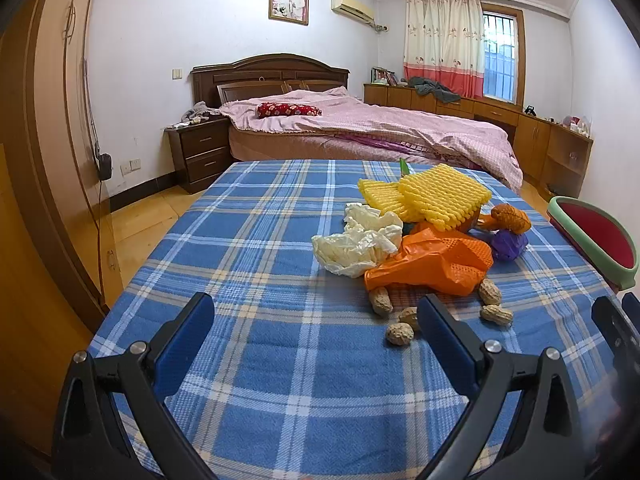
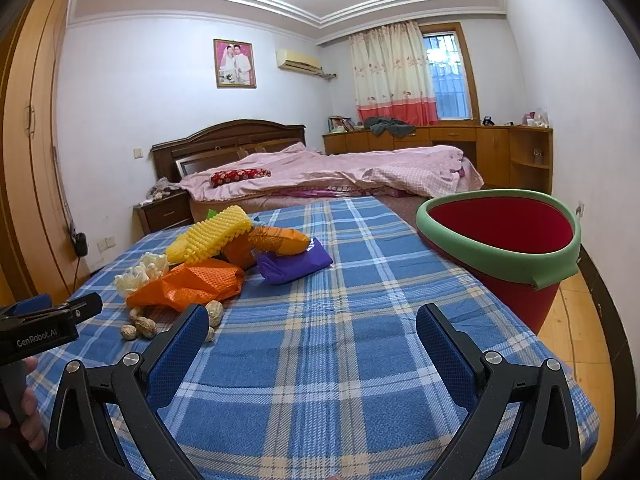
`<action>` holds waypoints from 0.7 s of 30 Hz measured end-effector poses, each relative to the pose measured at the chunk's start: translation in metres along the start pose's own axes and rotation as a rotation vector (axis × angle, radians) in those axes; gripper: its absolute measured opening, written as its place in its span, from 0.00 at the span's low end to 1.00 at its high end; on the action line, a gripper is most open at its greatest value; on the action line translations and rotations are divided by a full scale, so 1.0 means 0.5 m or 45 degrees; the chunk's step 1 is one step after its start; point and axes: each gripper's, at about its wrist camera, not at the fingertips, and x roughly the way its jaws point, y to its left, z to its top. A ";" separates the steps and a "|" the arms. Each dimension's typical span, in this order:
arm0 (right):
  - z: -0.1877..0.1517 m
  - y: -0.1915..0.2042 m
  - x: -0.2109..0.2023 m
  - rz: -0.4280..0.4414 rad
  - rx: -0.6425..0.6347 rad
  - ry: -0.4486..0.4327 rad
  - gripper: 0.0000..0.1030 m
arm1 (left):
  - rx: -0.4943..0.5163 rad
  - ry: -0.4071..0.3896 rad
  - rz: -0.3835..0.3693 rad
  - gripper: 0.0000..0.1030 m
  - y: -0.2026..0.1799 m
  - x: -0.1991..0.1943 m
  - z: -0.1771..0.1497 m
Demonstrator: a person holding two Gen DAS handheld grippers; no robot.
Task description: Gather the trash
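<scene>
Hovering over the blue plaid cloth [image 1: 280, 352], the left gripper [image 1: 316, 316] has its fingers spread wide and empty; peanuts [image 1: 400, 334] lie just beside its right fingertip, with white crumpled paper [image 1: 356, 246], an orange bag [image 1: 432, 266] and yellow foam netting [image 1: 440, 194] piled beyond. Farther right, the right gripper [image 2: 312, 326] is likewise wide apart, holding nothing, the red bin [image 2: 516, 240] ahead past its right finger.

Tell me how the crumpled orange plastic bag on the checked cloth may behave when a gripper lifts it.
The crumpled orange plastic bag looks thin and creased, so probably floppy and light. Its glossy film may slip between the pads. Peanut shells lie against its edge and might shift.
</scene>
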 end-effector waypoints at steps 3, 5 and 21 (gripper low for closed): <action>0.001 -0.001 0.000 0.001 0.000 0.001 1.00 | -0.002 0.001 -0.001 0.97 0.001 0.000 0.001; 0.001 0.000 0.000 0.001 0.000 0.001 1.00 | -0.002 0.002 -0.002 0.97 0.001 0.001 0.001; 0.002 -0.002 -0.001 0.003 0.001 0.001 1.00 | -0.007 0.004 -0.006 0.97 0.005 0.002 0.002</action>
